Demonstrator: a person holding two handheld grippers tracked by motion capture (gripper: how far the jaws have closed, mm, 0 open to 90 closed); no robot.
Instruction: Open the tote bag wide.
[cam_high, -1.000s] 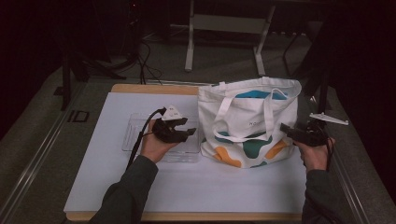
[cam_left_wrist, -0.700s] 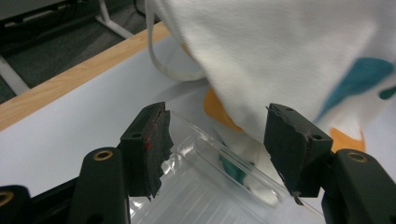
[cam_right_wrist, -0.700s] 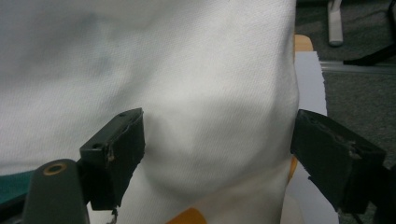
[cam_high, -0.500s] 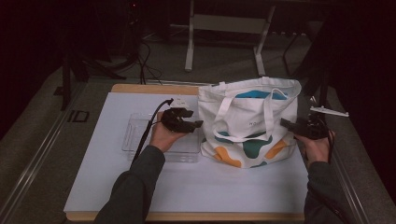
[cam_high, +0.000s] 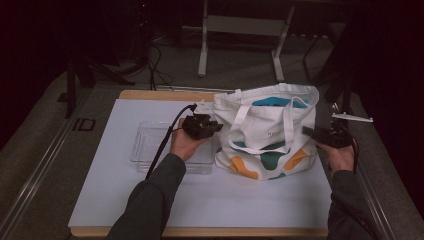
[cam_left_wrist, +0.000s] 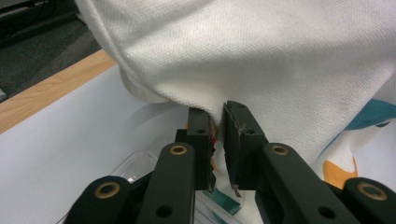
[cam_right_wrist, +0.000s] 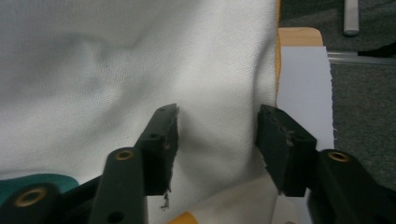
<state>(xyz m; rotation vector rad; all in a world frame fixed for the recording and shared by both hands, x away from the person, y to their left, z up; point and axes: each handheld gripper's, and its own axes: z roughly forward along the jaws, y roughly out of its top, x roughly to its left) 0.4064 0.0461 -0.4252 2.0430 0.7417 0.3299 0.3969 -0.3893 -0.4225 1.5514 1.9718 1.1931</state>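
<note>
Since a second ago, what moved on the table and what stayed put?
The left tool slid from over the clear box to the tote bag; its jaws have just been closing on the bag's side cloth. The right tool stayed at the bag's other side, jaws closing partway, still apart around the cloth. Bag and box stayed put.

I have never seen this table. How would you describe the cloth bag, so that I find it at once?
On the white sheet covering the wooden table, look at the right half: the white canvas tote bag stands there upright, between the two black hand-held grippers. Beside it on the left lies a clear plastic tray. Only the bag is cloth, with two white handles and teal and orange patches.
</note>
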